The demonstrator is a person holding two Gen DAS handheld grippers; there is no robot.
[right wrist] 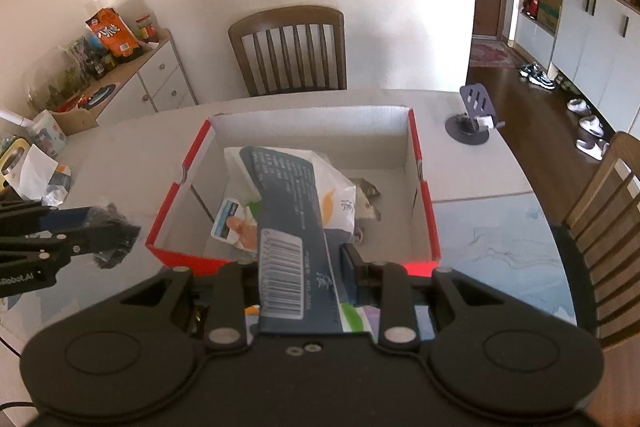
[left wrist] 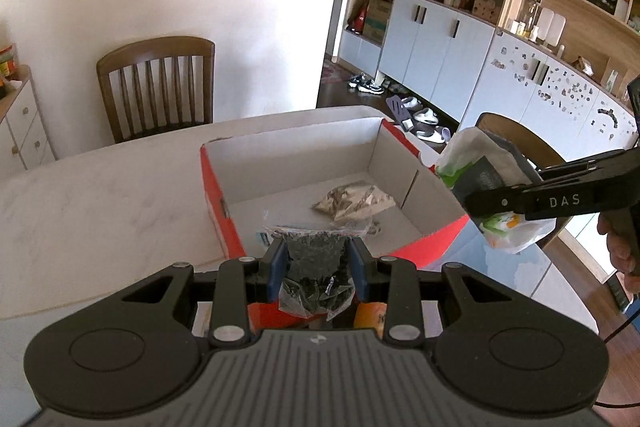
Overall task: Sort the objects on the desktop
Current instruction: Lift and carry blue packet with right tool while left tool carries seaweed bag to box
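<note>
A red cardboard box (left wrist: pixel 212 187) with a white inside stands open on the table, holding a small bag of beige pieces (left wrist: pixel 354 203). My left gripper (left wrist: pixel 318 259) is shut on a clear bag of dark bits (left wrist: pixel 316 279), just short of the box's near wall. My right gripper (left wrist: pixel 504 187) comes in from the right, shut on a white and dark blue packet (left wrist: pixel 468 147) beside the box's right corner. In the right wrist view that barcoded packet (right wrist: pixel 296 227) sits in my right gripper (right wrist: pixel 304 259) over the box (right wrist: pixel 424 211), hiding its left pad. My left gripper (right wrist: pixel 100 231) hovers left of the box with its dark bag (right wrist: pixel 114 259).
A wooden chair (right wrist: pixel 288 51) stands behind the table and another (right wrist: pixel 600 195) at the right. A grey phone stand (right wrist: pixel 472 115) sits right of the box. Tissues and clutter (right wrist: pixel 36 171) lie at the table's left end. A person's hand (left wrist: pixel 616 243) holds the right gripper.
</note>
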